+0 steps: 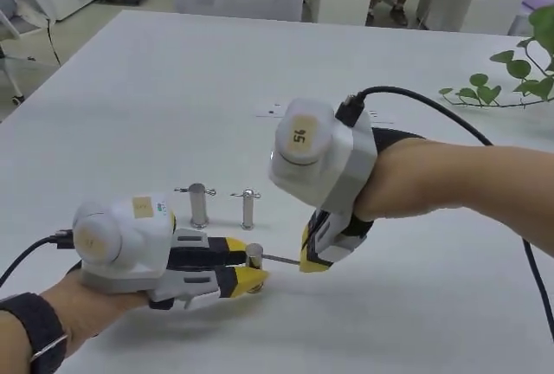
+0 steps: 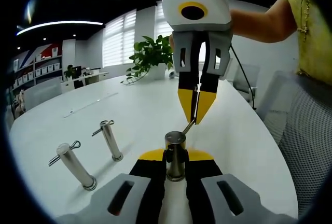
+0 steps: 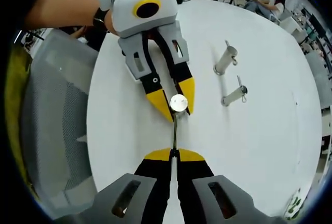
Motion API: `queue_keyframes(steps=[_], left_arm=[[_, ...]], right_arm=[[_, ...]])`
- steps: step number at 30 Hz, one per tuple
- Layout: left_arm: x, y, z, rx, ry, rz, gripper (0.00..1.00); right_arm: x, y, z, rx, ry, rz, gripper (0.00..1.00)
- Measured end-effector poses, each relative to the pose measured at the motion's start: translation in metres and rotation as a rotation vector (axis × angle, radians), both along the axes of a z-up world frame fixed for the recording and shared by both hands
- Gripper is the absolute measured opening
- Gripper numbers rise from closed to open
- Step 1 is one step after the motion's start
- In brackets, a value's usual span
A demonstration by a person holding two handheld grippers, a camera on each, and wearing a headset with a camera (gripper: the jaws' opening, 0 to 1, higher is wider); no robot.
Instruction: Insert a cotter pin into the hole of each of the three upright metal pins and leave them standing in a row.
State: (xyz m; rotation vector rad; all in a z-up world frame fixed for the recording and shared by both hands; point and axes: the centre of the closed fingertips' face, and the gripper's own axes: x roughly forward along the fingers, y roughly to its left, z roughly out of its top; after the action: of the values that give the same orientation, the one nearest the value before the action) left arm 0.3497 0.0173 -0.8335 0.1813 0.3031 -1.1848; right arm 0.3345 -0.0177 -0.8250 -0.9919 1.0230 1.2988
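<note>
White table (image 1: 173, 88); silver metal pin (image 2: 175, 157); left hand-held gripper (image 1: 253, 264) white, black, yellow-tipped.

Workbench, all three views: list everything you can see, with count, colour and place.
table: 1, white, under everything.
free pins: 2, silver, upright side by side beyond the left gripper.
fitted cotters: 2, silver, one through the top of each free pin.
held pin: 1, silver, upright between the left gripper's jaws.
held cotter: 1, silver, in the right gripper's jaws, tip at the held pin.
plant: 1, green, far right of the table.
chair: 1, grey mesh, beside the table edge.
cables: 2, black, one from each gripper.
left gripper: 1, white with yellow-black jaws, near left.
right gripper: 1, same colours, facing it.
wristband: 1, black, on the left wrist.
</note>
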Motion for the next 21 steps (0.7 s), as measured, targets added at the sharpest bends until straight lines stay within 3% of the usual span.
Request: queue_keyframes(steps=[21], left_arm=[[-0.0007,-0.0008,-0.0005,0.007,-0.002,0.007,0.12]], right_arm=[[-0.0008,-0.0001,0.0011,-0.011,0.001,0.005,0.03]])
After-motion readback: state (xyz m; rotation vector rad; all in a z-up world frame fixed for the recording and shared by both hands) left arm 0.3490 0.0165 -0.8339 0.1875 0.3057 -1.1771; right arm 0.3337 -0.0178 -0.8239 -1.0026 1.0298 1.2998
